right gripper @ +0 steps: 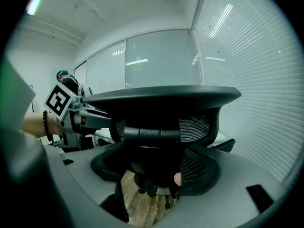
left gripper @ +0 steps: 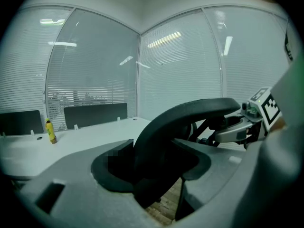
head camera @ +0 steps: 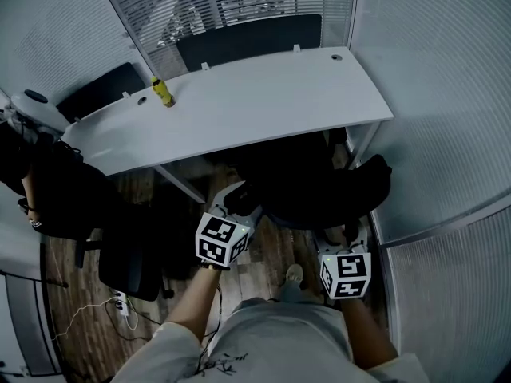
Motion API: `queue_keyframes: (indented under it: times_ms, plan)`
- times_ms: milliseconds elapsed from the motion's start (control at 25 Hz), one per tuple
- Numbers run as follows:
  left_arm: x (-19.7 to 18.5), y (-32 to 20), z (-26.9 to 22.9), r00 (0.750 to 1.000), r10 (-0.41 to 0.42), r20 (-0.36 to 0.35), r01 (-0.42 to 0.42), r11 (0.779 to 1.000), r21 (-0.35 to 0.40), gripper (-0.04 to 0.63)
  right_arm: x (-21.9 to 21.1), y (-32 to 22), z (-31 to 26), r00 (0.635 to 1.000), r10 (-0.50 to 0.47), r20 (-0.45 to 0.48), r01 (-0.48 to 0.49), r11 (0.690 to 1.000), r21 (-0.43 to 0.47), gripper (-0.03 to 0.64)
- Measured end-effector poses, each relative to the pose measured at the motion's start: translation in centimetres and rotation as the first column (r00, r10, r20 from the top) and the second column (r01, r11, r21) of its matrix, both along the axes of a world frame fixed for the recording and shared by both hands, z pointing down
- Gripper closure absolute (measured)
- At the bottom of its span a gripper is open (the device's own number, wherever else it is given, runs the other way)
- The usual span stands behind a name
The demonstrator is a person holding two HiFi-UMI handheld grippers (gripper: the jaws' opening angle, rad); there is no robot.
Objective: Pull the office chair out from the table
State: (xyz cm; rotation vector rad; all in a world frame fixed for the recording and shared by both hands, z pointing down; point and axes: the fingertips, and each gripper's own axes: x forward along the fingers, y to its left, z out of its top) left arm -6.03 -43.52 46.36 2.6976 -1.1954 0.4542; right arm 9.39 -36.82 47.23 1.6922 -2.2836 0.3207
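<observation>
A black office chair (head camera: pixel 319 188) stands at the near edge of the white table (head camera: pixel 239 102), its seat partly under the tabletop. My left gripper (head camera: pixel 242 198) holds the left side of the chair's back; in the left gripper view the curved black back edge (left gripper: pixel 190 112) fills the gap between the jaws (left gripper: pixel 152 171). On the right side of the back sits my right gripper (head camera: pixel 348 234). In the right gripper view the chair's top rail (right gripper: pixel 161 99) and mesh back run between the jaws (right gripper: pixel 156 171), with the mesh against the right pad.
A yellow bottle (head camera: pixel 164 92) stands on the table's far left part. Black partition screens (head camera: pixel 247 38) line its far edge. Another black chair (head camera: pixel 120 250) and a person (head camera: pixel 28 146) are at the left. Glass walls with blinds (head camera: pixel 447 94) close in at the right. A power strip (head camera: pixel 121 303) lies on the wooden floor.
</observation>
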Motion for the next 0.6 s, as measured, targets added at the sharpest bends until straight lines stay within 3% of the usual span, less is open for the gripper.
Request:
queue_keyframes:
  times_ms: [600]
  plan:
    - [-1.6, 6.0, 0.3, 1.000, 0.022, -0.007, -0.023, 0.999, -0.037, 0.348, -1.6, 6.4, -0.3, 0.999, 0.046, 0.014, -0.046, 0.999, 0.008, 0.344]
